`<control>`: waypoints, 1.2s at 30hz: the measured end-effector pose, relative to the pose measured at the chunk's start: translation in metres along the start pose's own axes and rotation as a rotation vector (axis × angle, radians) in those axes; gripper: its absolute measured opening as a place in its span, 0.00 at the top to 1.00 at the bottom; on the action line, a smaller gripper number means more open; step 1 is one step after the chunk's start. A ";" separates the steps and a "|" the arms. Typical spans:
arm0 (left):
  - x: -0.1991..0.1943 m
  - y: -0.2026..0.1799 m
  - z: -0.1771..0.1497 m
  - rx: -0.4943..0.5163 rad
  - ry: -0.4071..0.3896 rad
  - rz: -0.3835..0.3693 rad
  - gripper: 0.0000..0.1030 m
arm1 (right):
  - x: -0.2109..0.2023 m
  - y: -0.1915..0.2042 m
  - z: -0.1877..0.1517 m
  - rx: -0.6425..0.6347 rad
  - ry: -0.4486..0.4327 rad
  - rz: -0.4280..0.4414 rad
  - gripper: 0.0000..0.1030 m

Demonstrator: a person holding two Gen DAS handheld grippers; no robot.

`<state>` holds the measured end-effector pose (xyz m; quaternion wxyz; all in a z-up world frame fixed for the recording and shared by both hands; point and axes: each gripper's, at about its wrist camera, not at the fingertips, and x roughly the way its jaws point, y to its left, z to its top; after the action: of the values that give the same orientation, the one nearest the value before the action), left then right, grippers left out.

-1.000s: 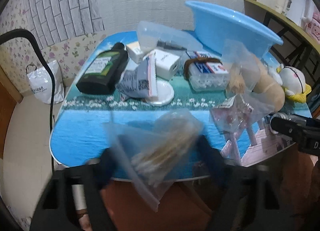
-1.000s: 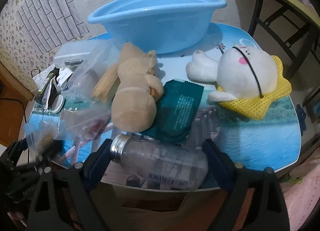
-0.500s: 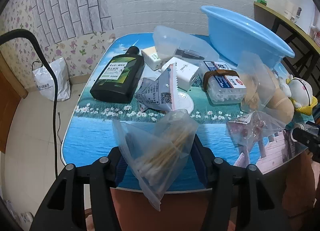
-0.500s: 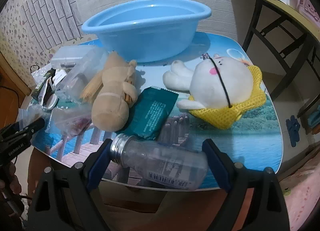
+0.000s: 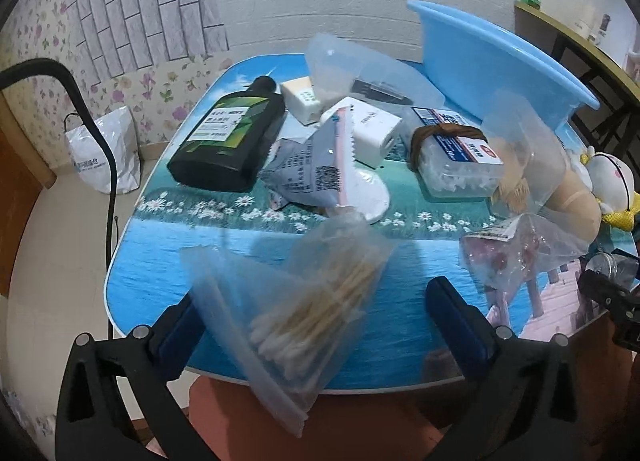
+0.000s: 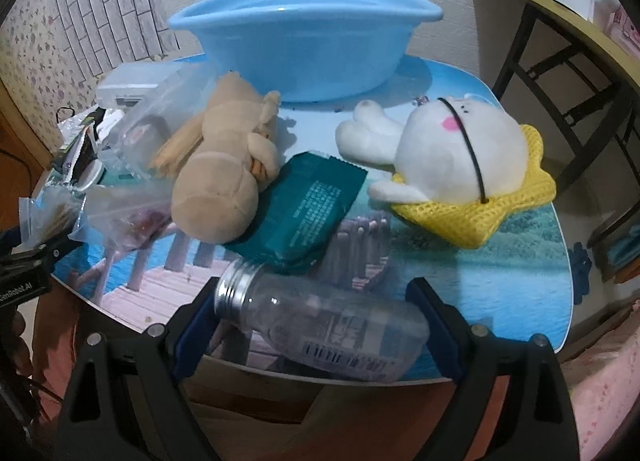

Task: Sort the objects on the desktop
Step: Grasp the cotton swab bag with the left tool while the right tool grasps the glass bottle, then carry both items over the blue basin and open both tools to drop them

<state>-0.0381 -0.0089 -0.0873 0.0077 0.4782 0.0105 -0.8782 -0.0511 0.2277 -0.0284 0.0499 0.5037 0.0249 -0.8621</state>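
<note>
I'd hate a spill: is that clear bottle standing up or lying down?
Lying down. The clear bottle lies on its side across the right gripper, silver cap end pointing left, at the table edge.

A printed table (image 5: 168, 261) carries a blue basin (image 6: 304, 41) and two plush toys (image 6: 224, 165).

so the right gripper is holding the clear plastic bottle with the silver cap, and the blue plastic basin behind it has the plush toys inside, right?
Not quite. The right wrist view shows the blue plastic basin with no toys in it; the tan plush toy and white plush rabbit lie on the table in front of it. The right gripper does hold the clear plastic bottle.
</note>
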 end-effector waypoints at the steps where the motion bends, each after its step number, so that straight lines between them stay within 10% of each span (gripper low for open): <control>1: -0.001 0.000 0.000 0.002 -0.004 -0.003 0.04 | -0.001 0.000 -0.001 -0.001 -0.002 0.005 0.13; 6: -0.008 -0.003 0.001 0.033 -0.036 -0.023 0.46 | -0.005 -0.003 0.001 0.002 -0.015 0.031 0.13; 10: -0.011 -0.001 0.001 0.035 -0.039 -0.043 0.59 | -0.015 -0.003 0.002 -0.007 -0.043 0.054 0.13; 36: -0.075 -0.037 0.084 0.086 -0.173 -0.099 0.60 | -0.078 -0.005 0.066 -0.059 -0.238 0.160 0.13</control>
<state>-0.0686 0.0267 0.0217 -0.0552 0.3992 -0.0042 -0.9152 -0.0712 0.2309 0.0716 0.1358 0.3967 0.0038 -0.9079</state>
